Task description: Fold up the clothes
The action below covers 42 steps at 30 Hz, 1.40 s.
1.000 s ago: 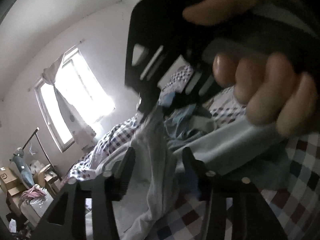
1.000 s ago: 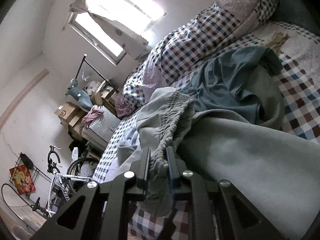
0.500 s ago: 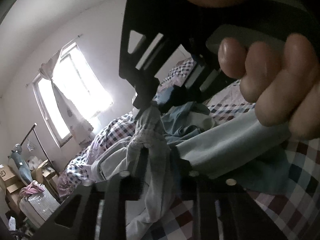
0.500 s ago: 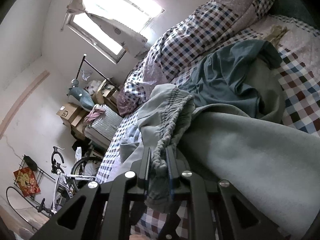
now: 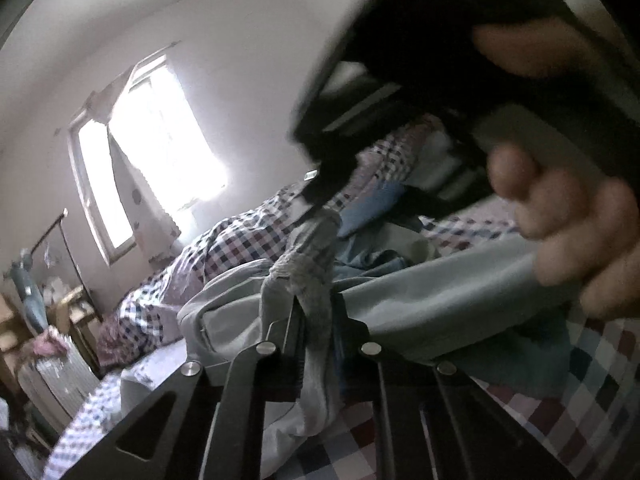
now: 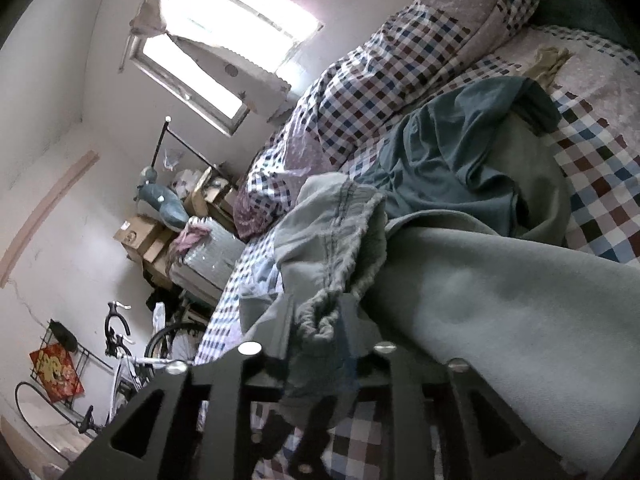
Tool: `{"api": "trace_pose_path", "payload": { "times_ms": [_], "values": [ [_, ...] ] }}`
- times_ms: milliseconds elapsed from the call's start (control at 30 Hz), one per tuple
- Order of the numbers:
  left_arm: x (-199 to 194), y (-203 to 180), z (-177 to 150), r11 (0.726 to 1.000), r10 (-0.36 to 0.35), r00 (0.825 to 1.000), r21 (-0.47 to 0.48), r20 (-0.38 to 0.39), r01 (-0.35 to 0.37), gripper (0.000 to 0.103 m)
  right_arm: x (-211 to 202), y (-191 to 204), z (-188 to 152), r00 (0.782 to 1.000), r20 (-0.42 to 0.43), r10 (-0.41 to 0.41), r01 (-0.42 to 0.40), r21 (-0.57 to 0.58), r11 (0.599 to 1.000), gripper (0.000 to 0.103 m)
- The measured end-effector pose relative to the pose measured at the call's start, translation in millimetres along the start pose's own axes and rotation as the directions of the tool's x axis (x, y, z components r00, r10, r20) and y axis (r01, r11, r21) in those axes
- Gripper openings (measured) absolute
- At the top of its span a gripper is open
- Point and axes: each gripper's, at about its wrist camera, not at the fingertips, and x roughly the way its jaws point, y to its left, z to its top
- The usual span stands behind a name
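Left hand-held gripper [image 5: 318,330] closed on waistband [image 5: 316,276]; right hand-held gripper [image 6: 316,330] released it.

Left gripper [image 5: 318,320]: jaws have just been closing, now pinched tight on a gathered band of pale cloth; points slightly below level. Right gripper [image 6: 316,316]: jaws have just been opening, parted, cloth lying loose between them, not clamped. In the left wrist view the right hand [image 5: 568,236] is wrapped round its gripper's handle, blurred, fingers [image 5: 516,178] curled, close overhead.

Black left gripper [image 5: 316,320] — angular struts, round silver screws, triangular cut-outs.
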Motion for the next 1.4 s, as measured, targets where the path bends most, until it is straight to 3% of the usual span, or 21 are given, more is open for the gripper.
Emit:
{"api": "trace_pose_path", "payload": {
  "times_ms": [67, 133, 300, 467, 633, 833, 900, 1033, 1133, 1200, 1267, 1400],
  "values": [
    [-2, 18, 2, 0.998, 0.007, 1.0, -0.066, -0.002, -0.007, 0.01, -3, -2, 1, 0.999, 0.032, 0.0, -0.001, 0.016, 1.0, 0.054],
    [-5, 37, 2, 0.993, 0.023, 1.0, -0.118, -0.003, -0.023, 0.01, -7, -5, 2, 0.998, 0.064, -0.007, 0.006, 0.026, 1.0, 0.058],
    [-13, 95, -2, 0.96, 0.082, 0.996, -0.267, -0.023, -0.085, 0.01, -3, -15, 4, 0.996, 0.075, -0.046, 0.042, 0.055, 0.998, 0.059],
    [-24, 160, -19, 0.883, 0.134, 0.989, -0.446, -0.063, -0.148, 0.01, 13, -17, 3, 0.995, 0.038, -0.091, 0.089, 0.038, 0.995, 0.059],
    [-44, 216, -45, 0.781, 0.185, 0.979, -0.592, -0.085, -0.199, 0.01, 33, -5, -2, 0.993, 0.016, -0.121, 0.121, -0.031, 0.992, 0.059],
    [-82, 281, -78, 0.652, 0.272, 0.955, -0.706, -0.121, -0.276, 0.01, 66, 25, -14, 0.981, -0.012, -0.194, 0.187, -0.21, 0.96, 0.059],
    [-98, 306, -93, 0.59, 0.303, 0.942, -0.748, -0.143, -0.303, 0.01, 77, 38, -18, 0.976, -0.014, -0.216, 0.204, -0.276, 0.939, 0.058],
    [-127, 355, -139, 0.428, 0.365, 0.902, -0.818, -0.232, -0.384, 0.01, 100, 65, -26, 0.974, -0.024, -0.224, 0.197, -0.392, 0.898, 0.058],
    [-143, 385, -175, 0.314, 0.392, 0.869, -0.844, -0.302, -0.435, 0.01, 121, 91, -35, 0.97, -0.021, -0.242, 0.194, -0.531, 0.825, 0.058],
    [-151, 398, -194, 0.266, 0.401, 0.85, -0.844, -0.342, -0.465, 0.01, 138, 107, -45, 0.967, -0.03, -0.251, 0.179, -0.623, 0.762, 0.058],
    [-158, 407, -209, 0.242, 0.417, 0.829, -0.834, -0.372, -0.496, 0.01, 155, 120, -55, 0.964, -0.042, -0.262, 0.158, -0.702, 0.695, 0.058],
    [-165, 416, -222, 0.243, 0.448, 0.8, -0.807, -0.399, -0.538, 0.01, 189, 137, -78, 0.954, -0.049, -0.297, 0.132, -0.819, 0.558, 0.057]
  ]
}}
